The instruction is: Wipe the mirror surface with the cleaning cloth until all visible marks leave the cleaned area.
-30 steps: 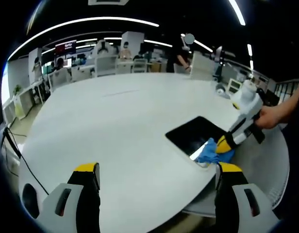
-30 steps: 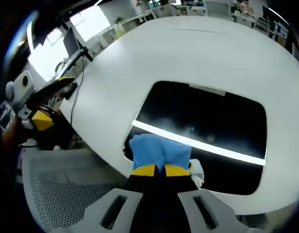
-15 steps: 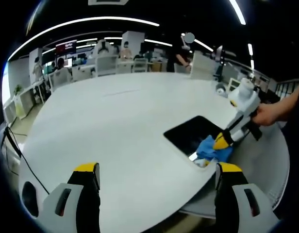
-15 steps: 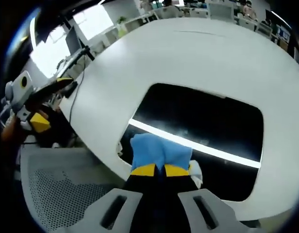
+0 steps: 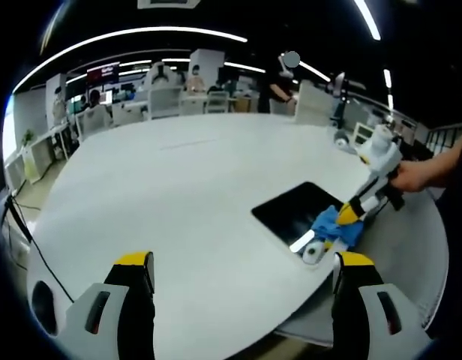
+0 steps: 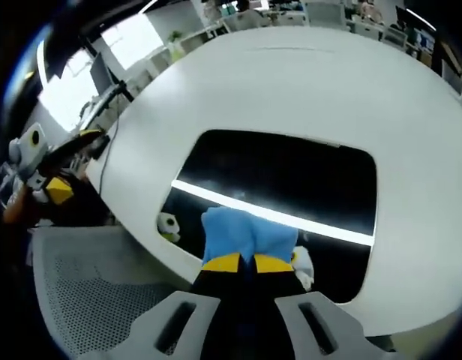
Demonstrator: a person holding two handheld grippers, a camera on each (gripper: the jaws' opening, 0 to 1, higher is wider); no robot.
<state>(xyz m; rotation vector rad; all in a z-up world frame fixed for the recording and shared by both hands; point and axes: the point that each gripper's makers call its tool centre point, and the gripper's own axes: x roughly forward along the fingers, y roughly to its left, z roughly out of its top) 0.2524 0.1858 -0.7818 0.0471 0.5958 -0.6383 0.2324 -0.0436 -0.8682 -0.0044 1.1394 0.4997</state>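
a: where is the right gripper (image 6: 246,262) now?

b: in the right gripper view its two jaws are pressed together on a blue cleaning cloth (image 6: 244,234), which bunches up just ahead of the yellow tips. the cloth sits on the near edge of the mirror (image 6: 283,180), a dark rounded rectangle lying flat on the white table (image 6: 306,90).

a: and what is on the glass?

b: a bright strip of reflected light runs across it just beyond the cloth. a small white and yellow reflection shows at the mirror's near corner, left of the jaws. i can't tell whether any marks are on the glass.

a: the left gripper (image 5: 242,274)?

b: in the left gripper view its jaws stand wide apart with nothing between them, over the near rim of the table (image 5: 171,195). ahead and to the right lies the mirror (image 5: 295,210), with the cloth (image 5: 332,225) on its nearer right corner under the right gripper (image 5: 352,214), held by a hand (image 5: 418,176).

a: anything off the table?

b: a grey perforated surface (image 6: 88,300) sits below the table edge, left of the right gripper's jaws.
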